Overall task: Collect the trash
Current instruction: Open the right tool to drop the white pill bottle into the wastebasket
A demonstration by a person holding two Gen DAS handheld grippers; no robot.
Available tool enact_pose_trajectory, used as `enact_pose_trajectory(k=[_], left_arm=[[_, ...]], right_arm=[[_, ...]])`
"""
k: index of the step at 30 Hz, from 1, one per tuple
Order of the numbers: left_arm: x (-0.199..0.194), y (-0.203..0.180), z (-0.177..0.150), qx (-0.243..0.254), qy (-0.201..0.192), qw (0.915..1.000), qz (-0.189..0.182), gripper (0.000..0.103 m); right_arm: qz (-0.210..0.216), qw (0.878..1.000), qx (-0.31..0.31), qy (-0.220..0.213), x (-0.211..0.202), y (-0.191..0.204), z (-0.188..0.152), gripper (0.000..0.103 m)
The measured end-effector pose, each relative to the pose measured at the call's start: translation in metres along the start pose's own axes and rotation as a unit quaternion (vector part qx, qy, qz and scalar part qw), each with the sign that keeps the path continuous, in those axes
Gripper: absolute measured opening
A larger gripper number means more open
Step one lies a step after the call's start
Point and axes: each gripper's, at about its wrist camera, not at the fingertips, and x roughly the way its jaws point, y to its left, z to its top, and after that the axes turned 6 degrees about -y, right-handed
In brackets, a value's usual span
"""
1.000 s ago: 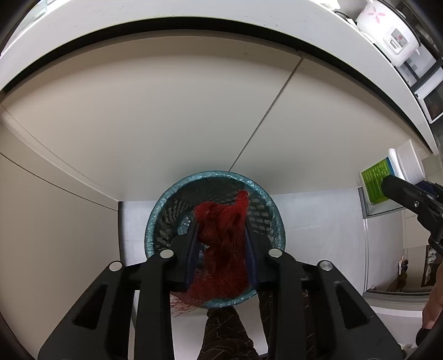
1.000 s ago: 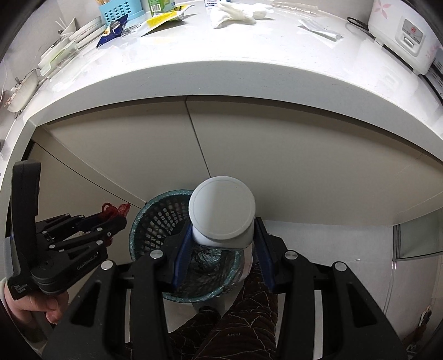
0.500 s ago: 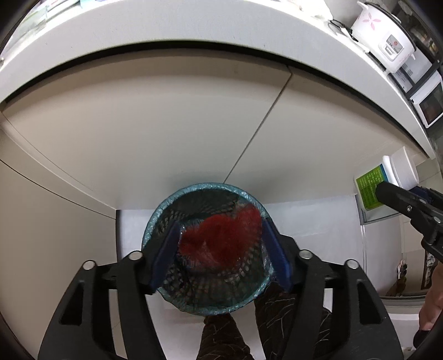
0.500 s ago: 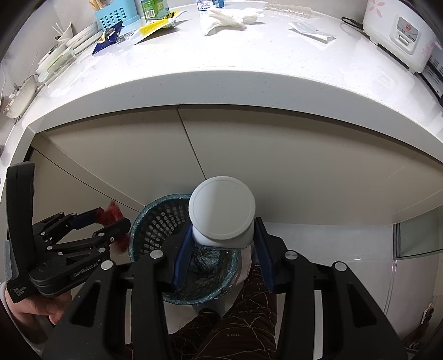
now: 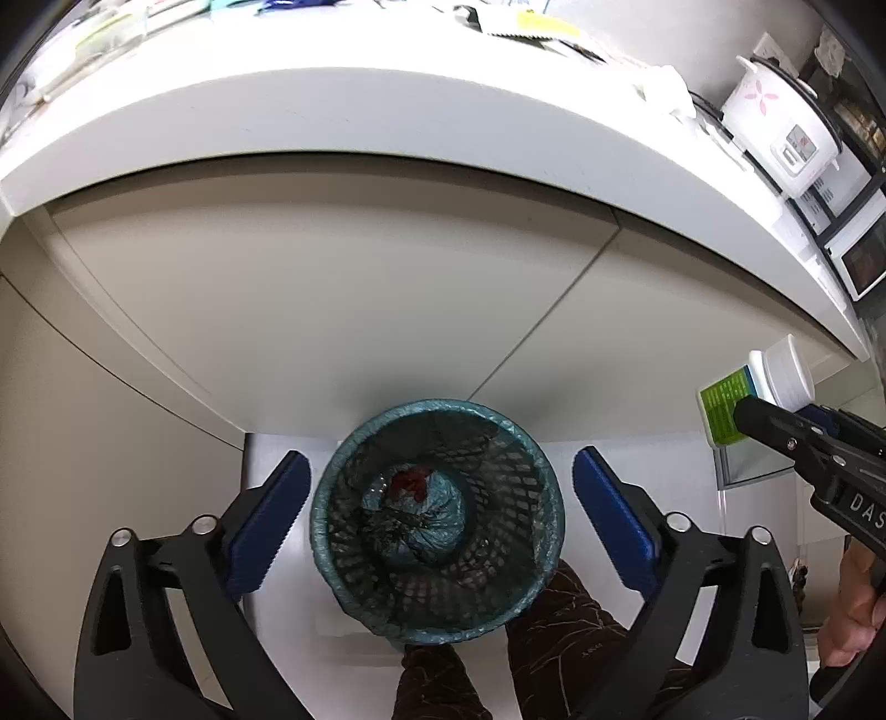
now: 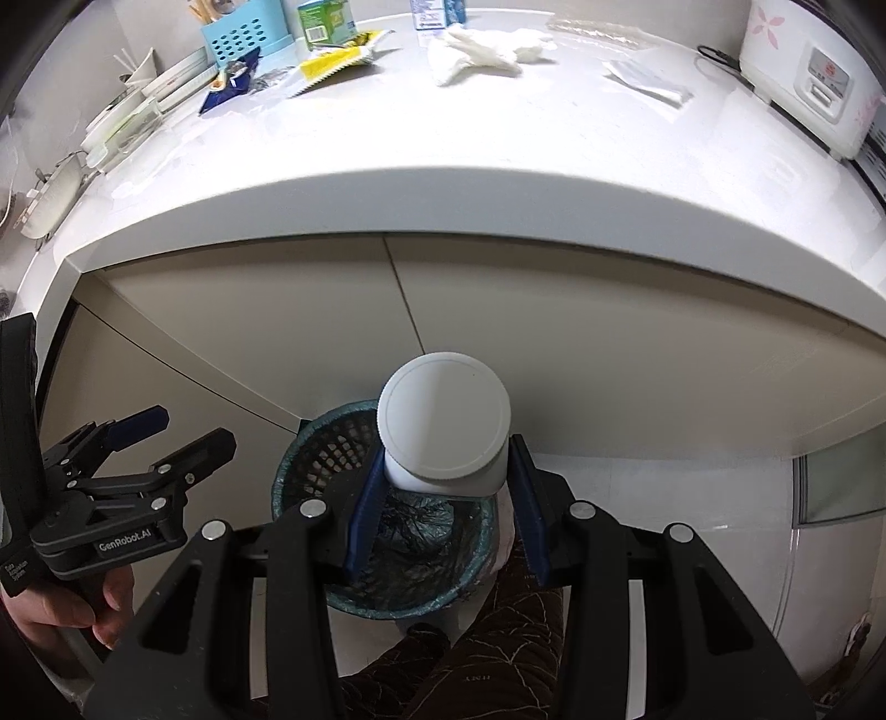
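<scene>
The left tool hangs above a teal mesh waste basket that stands on the floor against the cabinet fronts. Its blue-padded jaws are spreading wide and nothing is between them. At the bottom of the basket, on the crumpled liner bag, lies a small red scrap.

The right tool is clamped on a white bottle with a wide ribbed screw cap, which it holds over the basket's rim. From the left wrist view the bottle carries a green label with lines of print too small to read. In that same view the right tool's body shows the letters "DAS", cut off at the edge. From the right wrist view the left tool's body reads "GenRobot.AI".

On the white table above lie a crumpled white cloth, a yellow wrapper, a blue perforated caddy and a green carton with illegible printing. A white rice cooker with a pink flower motif stands at the right end.
</scene>
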Motion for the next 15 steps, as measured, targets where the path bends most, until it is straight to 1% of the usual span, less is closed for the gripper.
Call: enact_pose_trajectory(k=[6,11,15], left_arm=[[-0.019,0.020,0.005,-0.008,-0.019,0.9996,0.020,0.097],[-0.029,0.045,0.003,-0.027,-0.020,0.9987,0.038,0.097],[-0.037,0.060,0.002,-0.035,-0.022,0.9980,0.048,0.097]], right_arm=[[0.016,1.000,-0.017,-0.011,0.003,0.020,0.009,0.041],[0.034,0.999,-0.029,0.004,0.021,0.041,0.011,0.041],[0.045,0.998,-0.039,0.019,0.036,0.054,0.005,0.041]])
